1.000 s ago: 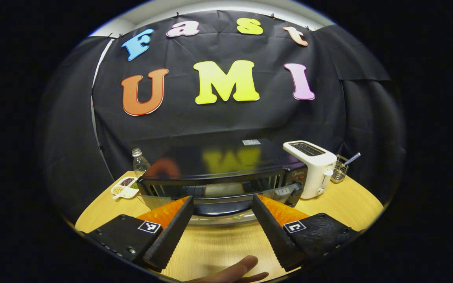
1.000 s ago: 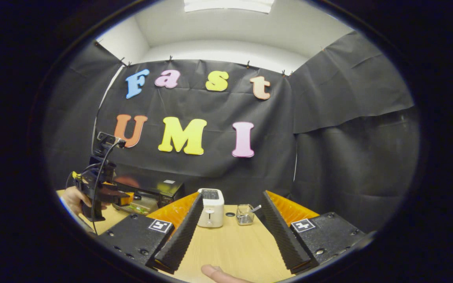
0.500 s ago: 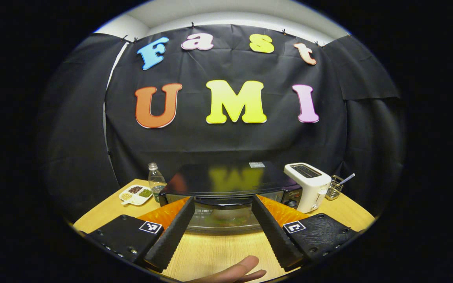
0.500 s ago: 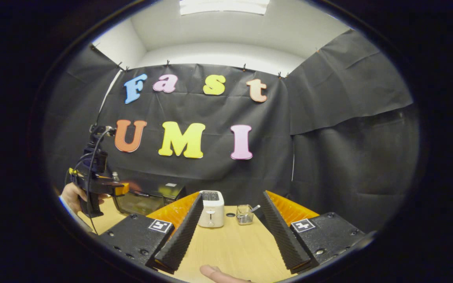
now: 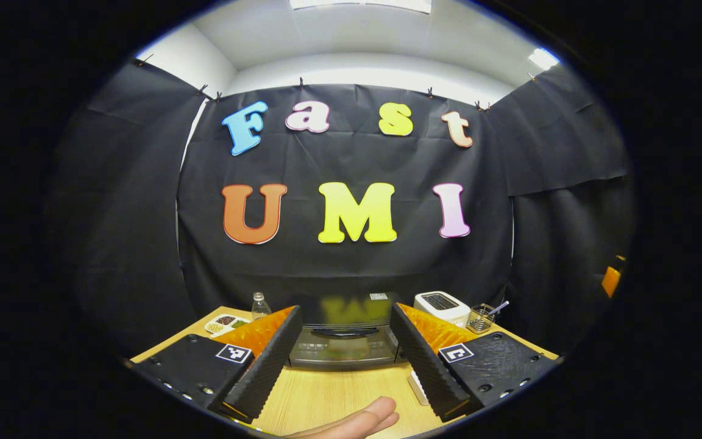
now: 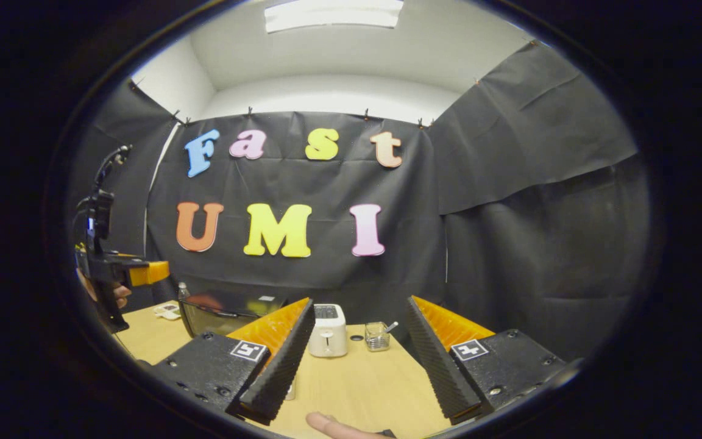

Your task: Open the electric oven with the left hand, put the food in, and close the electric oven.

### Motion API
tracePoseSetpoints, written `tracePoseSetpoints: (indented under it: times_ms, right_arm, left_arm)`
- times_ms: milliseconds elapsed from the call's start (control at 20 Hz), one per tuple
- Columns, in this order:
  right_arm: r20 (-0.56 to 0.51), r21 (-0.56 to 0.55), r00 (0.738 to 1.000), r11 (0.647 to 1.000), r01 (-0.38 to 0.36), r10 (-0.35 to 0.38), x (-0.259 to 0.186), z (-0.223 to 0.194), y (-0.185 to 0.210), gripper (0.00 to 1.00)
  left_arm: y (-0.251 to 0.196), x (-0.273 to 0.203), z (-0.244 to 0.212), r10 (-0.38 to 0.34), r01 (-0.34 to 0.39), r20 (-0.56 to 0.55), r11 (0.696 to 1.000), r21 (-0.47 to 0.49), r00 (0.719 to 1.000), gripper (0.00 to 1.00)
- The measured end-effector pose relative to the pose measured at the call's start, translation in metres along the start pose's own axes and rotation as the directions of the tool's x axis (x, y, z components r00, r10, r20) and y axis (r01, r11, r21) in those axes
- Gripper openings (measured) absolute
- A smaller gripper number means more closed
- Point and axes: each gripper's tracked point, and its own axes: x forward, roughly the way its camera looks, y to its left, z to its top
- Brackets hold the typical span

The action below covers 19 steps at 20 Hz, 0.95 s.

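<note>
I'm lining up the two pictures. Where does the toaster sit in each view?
Left gripper view: the toaster stands right of centre, just right of the oven.
Right gripper view: the toaster stands near bottom centre, between the fingers.
Shared landmark: the wire basket, just right of the toaster in both.

The electric oven is black with a glossy top and a dark glass door. To its right stands a white toaster, and beyond that a small silver wire basket. At far left, a clear bottle stands by a white divided dish holding brown, green and pale fillings. The table is light wood with fine grain. Both grippers' bodies carry small black-and-white square markers.
</note>
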Motion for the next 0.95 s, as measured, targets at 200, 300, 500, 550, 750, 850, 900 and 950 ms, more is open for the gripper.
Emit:
tracePoseSetpoints:
  times_ms: [200,300,500,550,750,850,900,950]
  right_arm:
    - [0.022,0.025,1.0,1.0,-0.016,0.016,-0.01,0.009,0.004,0.95]
    - [0.03,0.022,0.999,0.999,-0.036,0.036,-0.014,0.013,0.013,0.95]
    - [0.037,0.009,0.997,0.998,-0.066,0.065,-0.017,0.011,0.022,0.95]
    - [0.027,0.007,0.997,0.997,-0.073,0.073,-0.015,0.005,0.025,0.95]
    - [-0.017,0.021,0.997,0.997,-0.07,0.07,-0.006,-0.01,0.022,0.95]
    - [-0.036,0.014,0.998,0.998,-0.058,0.059,-0.004,-0.013,0.02,0.95]
    - [-0.04,0.008,0.997,0.998,-0.061,0.061,-0.005,-0.012,0.02,0.95]
    - [-0.04,0.007,0.997,0.998,-0.065,0.065,-0.005,-0.011,0.022,0.87]
  left_arm:
    - [-0.003,-0.051,0.016,-0.014,0.013,0.036,1.0,0.026,0.999,0.96]
    - [-0.003,-0.075,0.009,-0.007,0.007,0.033,1.0,0.005,0.999,0.96]
    - [0.012,-0.109,-0.013,0.072,-0.071,0.025,0.997,-0.033,0.997,0.96]
    - [0.013,-0.111,-0.019,0.089,-0.088,0.02,0.996,-0.032,0.996,0.95]
    - [0.02,-0.111,-0.03,0.11,-0.11,-0.011,0.994,-0.014,0.994,0.95]
    - [0.018,-0.112,-0.025,0.096,-0.095,0.003,0.995,-0.016,0.995,0.96]
    - [0.018,-0.112,-0.022,0.093,-0.092,0.016,0.996,-0.019,0.996,0.95]
    - [0.02,-0.113,-0.023,0.092,-0.091,0.023,0.996,-0.024,0.995,0.95]
